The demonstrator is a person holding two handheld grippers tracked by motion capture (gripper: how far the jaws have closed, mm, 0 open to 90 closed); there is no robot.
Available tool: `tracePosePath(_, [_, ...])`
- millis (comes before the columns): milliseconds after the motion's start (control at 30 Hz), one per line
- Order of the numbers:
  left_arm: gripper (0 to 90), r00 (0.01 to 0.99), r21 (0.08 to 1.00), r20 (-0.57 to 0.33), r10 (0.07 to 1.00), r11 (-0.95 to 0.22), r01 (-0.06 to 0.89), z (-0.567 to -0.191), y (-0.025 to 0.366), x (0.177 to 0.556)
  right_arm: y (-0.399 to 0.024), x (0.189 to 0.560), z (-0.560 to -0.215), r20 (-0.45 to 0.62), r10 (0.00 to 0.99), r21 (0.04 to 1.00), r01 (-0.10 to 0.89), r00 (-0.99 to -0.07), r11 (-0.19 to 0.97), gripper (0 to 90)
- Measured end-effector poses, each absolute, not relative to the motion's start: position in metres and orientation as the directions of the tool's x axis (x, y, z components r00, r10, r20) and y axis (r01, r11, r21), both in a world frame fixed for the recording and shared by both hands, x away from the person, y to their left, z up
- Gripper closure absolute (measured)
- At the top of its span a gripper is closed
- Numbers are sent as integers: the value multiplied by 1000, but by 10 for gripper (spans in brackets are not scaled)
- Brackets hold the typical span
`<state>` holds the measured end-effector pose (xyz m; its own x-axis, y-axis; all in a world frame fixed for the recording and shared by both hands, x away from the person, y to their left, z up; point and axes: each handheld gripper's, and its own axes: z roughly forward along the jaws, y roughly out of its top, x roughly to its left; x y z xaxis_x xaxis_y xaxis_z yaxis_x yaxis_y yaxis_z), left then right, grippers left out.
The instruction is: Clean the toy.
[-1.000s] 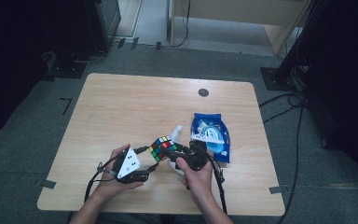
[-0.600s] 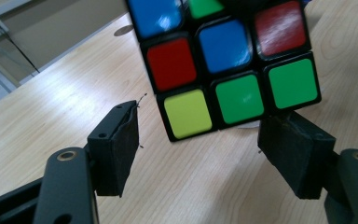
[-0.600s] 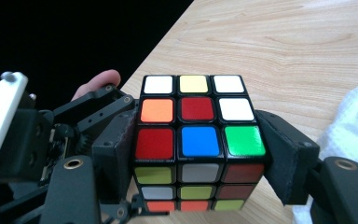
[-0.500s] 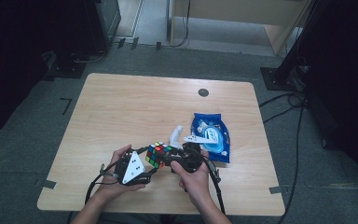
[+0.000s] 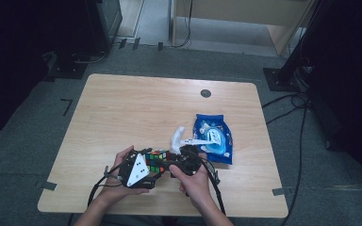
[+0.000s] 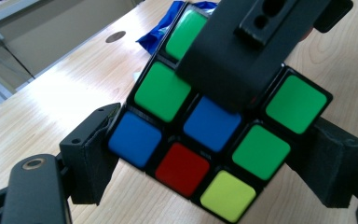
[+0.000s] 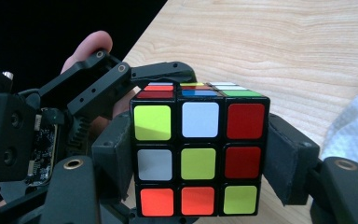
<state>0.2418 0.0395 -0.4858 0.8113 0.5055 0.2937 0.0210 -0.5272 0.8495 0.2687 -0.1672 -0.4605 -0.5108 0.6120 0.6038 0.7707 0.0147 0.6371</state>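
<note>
Two pairs of jaws flank the puzzle cube (image 7: 199, 156): the right gripper (image 7: 199, 158) clamps its side faces, while the left gripper (image 6: 214, 158) has just been opening, cube between its pads. It looks light, rigid and slick-faced; flat opposite faces suit gripping.

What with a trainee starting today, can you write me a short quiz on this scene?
1. True or false: the right tool grips the cube with a pad on each of two opposite sides.
2. In the high view, what lies on the table beyond and to the right of the cube? A) a blue packet B) a red mug C) a book
3. In the right gripper view, what colour is the centre sticker on the cube face towards the camera?

Key: 1 true; 2 A; 3 yellow.
</note>
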Motion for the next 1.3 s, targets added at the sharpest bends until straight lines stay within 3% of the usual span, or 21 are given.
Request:
tracePosePath(200, [215,821,849,296,487,-528,7,-487,39,240,-167,270,-461,610,608,624,781,-509,29,345])
tracePosePath(333, [336,833,856,292,471,-516,-8,-486,38,237,-166,270,-462,617,602,615,788,-506,32,345])
tracePosePath(533, [338,823,867,271,498,-498,15,-484,41,240,-168,272,-462,617,588,630,776,-524,30,342])
tracePosePath(633, [339,806,876,242,540,-479,58,-482,52,248,-177,270,-451,594,592,681,732,-545,-10,362])
tracePosePath(767, [339,784,891,190,591,-439,115,-480,66,257,-190,272,-442,525,649,743,669,-551,-32,388])
tracePosePath(933, [339,778,896,179,602,-426,124,-478,71,259,-190,281,-469,228,807,773,605,-545,190,464])
tracePosePath(1133, [339,786,891,180,592,-436,125,-481,66,258,-178,284,-497,65,817,760,559,-572,331,470])
tracePosePath(1300, [339,796,887,182,577,-446,121,-482,62,256,-175,288,-510,38,844,756,568,-536,327,580])
